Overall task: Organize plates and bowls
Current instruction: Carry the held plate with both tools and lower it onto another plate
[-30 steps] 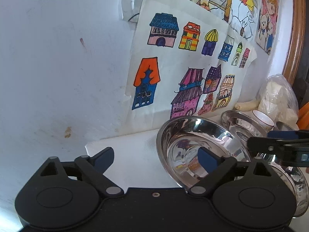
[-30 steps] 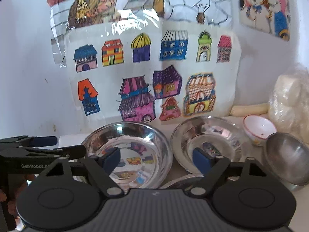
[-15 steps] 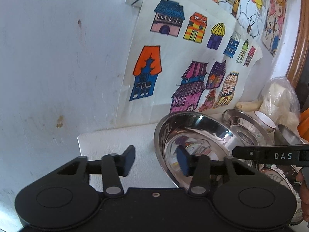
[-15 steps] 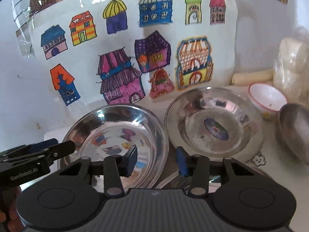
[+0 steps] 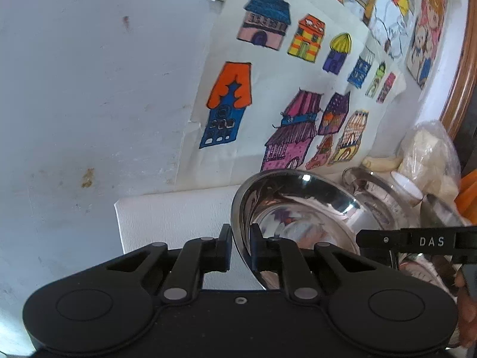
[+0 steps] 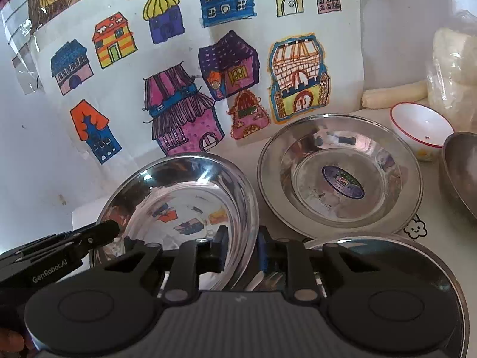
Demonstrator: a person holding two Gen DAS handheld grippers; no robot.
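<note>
While both grippers pinch the same steel bowl (image 6: 184,205), nothing looks stacked yet; I judge the task barely begun.

Near: left gripper (image 5: 241,247), lower centre of its view, jaws nearly shut with the bowl's left rim between the pads. Right gripper (image 6: 243,250), lower centre of its view, likewise closed down on the bowl's right rim, one pad inside and one outside. Both grips look firm, though pad contact is partly hidden by the rim.

Bowl: centre-left in the right view, centre-right in the left view (image 5: 301,211). Round, so no true long axis. Mouth faces up and tips toward the wall; near edge looks raised. Whether its base touches the table I cannot tell.

Lower right of the right view: another steel dish (image 6: 387,256), mostly hidden behind the gripper body.

Farther, right of centre: steel plate (image 6: 340,173) lying flat, sticker in its well, apart from the bowl. Upper right: small white bowl (image 6: 420,128) with red rim, upright. Right edge: a darker steel bowl (image 6: 462,170), cut off.

Left: all of these still sit separately, so the sorting remains.
</note>
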